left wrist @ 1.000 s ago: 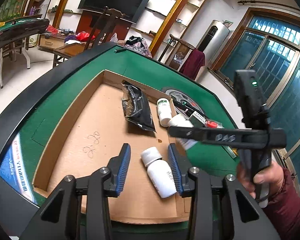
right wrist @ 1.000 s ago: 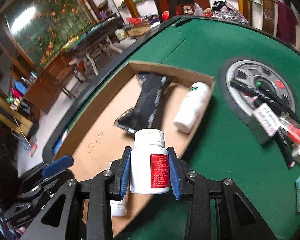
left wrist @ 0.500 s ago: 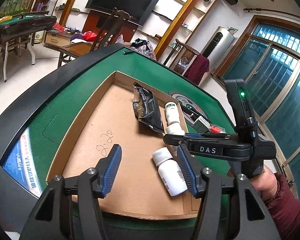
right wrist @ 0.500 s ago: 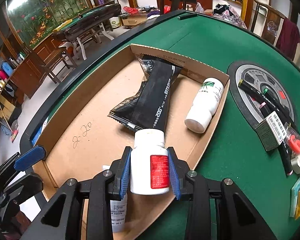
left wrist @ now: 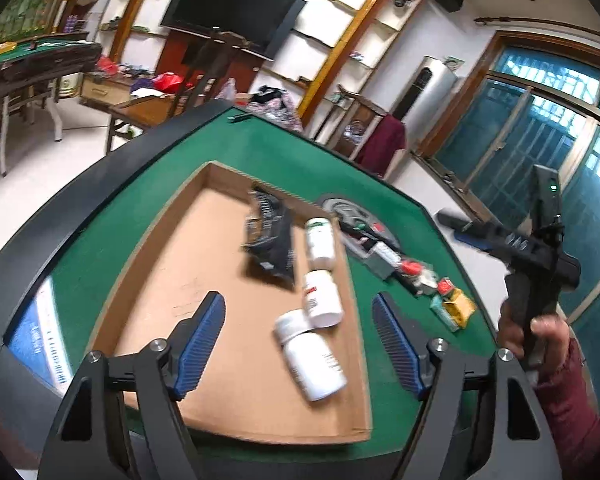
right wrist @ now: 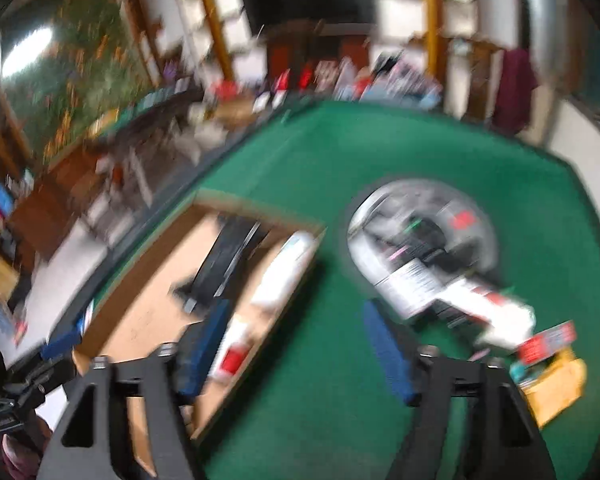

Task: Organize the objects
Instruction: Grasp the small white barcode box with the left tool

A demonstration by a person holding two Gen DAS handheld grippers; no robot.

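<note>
A cardboard tray (left wrist: 160,248) lies on the green table. In it are a black pouch (left wrist: 270,244), a green-labelled white bottle (left wrist: 320,240), a red-labelled white bottle (left wrist: 322,296) and a plain white bottle (left wrist: 312,356) on its side. My left gripper (left wrist: 298,304) hovers over the tray's near end. Its jaws are opening and stand clear of the plain bottle below them. My right gripper (right wrist: 296,332) is over bare green felt just right of the tray. Its jaws are opening with nothing between them. The red-labelled bottle (right wrist: 236,348) lies in the tray beside its left finger. This view is blurred.
Right of the tray, a grey disc (right wrist: 420,216) carries pens and a white box (right wrist: 412,284). Small red and yellow packets (left wrist: 452,308) lie nearer the table's right edge. A hand in a maroon sleeve (left wrist: 540,332) holds the right gripper (left wrist: 456,228). Chairs and shelves stand beyond the table.
The right gripper let go of the red-labelled bottle, which now lies in the tray, and pulled away up and to the right. The left jaws widened around the lying bottle.
</note>
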